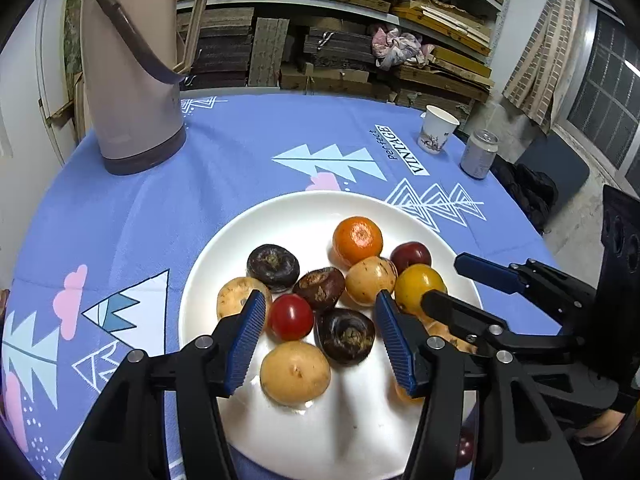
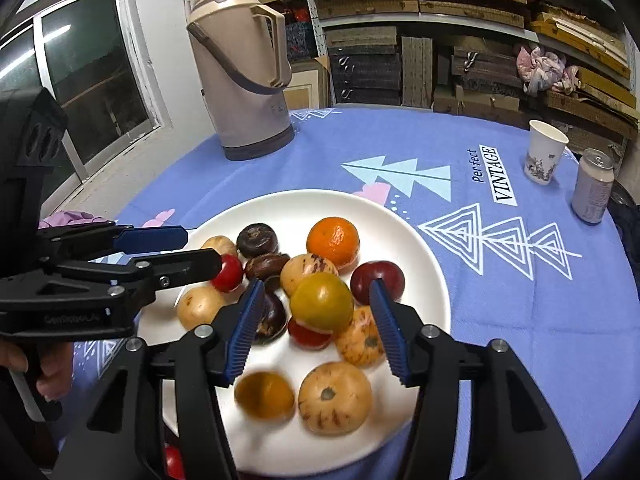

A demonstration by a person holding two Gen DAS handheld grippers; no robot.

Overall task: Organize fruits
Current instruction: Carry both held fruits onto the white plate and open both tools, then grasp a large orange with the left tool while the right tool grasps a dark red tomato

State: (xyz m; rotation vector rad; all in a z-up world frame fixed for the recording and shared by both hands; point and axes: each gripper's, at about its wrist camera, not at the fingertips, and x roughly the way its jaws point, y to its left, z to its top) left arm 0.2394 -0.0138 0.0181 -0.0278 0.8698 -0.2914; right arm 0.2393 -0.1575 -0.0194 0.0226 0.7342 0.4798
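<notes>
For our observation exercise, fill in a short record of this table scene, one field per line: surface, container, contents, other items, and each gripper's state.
surface: blue patterned tablecloth
container: white plate
contents: orange mandarin, red tomato, yellow tomato, dark chestnut-like pieces, tan speckled fruits
other items: beige thermos, paper cup, drink can
left gripper: open above the plate, holding nothing
right gripper: open above the plate, holding nothing
</notes>
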